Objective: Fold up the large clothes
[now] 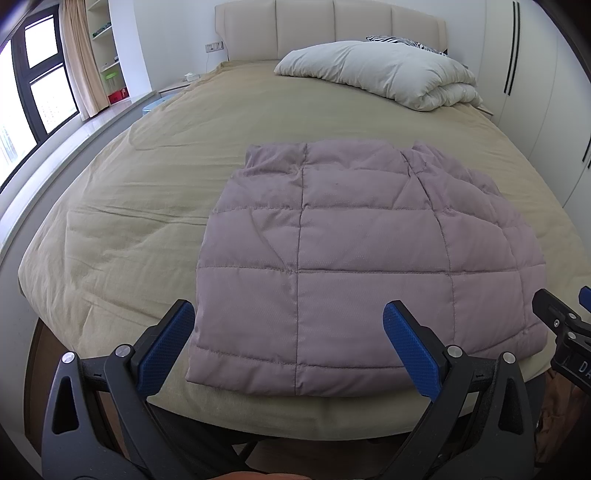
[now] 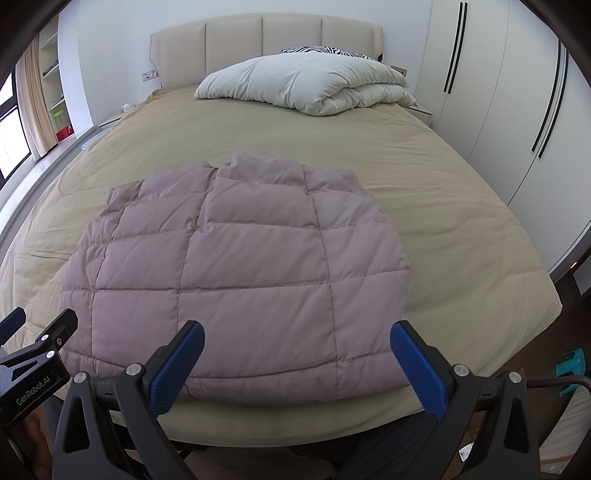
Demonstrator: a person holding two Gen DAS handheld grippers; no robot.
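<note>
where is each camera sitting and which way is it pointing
Left wrist: on the left gripper at the foot of the bed, facing the headboard over the folded jacket; its own open fingers show, and the right gripper at the right edge.
Right wrist: on the right gripper, beside it and facing the same way; open fingers show, and the left gripper at the left edge.
Shared: jacket, bed, duvet, headboard.

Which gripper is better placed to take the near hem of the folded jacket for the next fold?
Probably either, slightly the right gripper: its open jaws frame the near hem of the jacket, well inside its edges. The left gripper, also open, sits by the jacket's left corner.
</note>
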